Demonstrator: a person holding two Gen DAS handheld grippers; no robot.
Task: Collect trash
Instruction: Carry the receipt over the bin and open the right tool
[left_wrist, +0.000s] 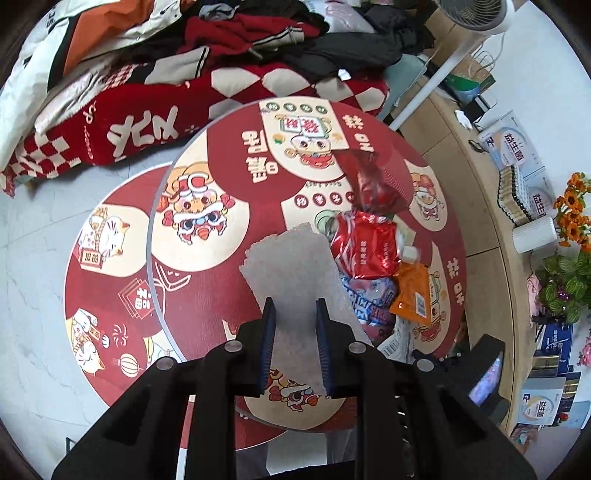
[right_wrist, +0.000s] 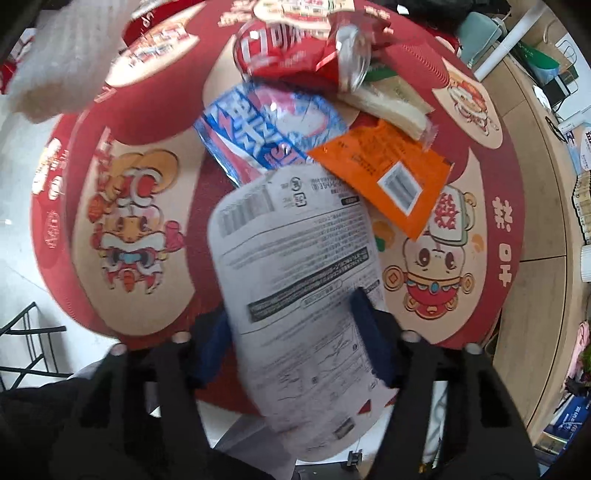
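My left gripper (left_wrist: 294, 314) is shut on a white foam sheet (left_wrist: 295, 269) and holds it above the round red table (left_wrist: 207, 280). My right gripper (right_wrist: 291, 321) is shut on a white printed wrapper (right_wrist: 295, 258) over the table's near edge. On the table lie a red snack bag (left_wrist: 364, 247), a clear red wrapper (left_wrist: 373, 181), a blue-and-white wrapper (right_wrist: 266, 136) and an orange packet (right_wrist: 388, 173). The foam sheet also shows blurred at the upper left of the right wrist view (right_wrist: 55, 66).
A lower round red table (left_wrist: 107, 280) stands to the left. A red blanket with piled clothes (left_wrist: 184, 74) lies behind. A curved wooden counter (left_wrist: 476, 206) on the right carries boxes, a white cup (left_wrist: 533, 234) and flowers. A fan pole (left_wrist: 439, 74) stands at the back right.
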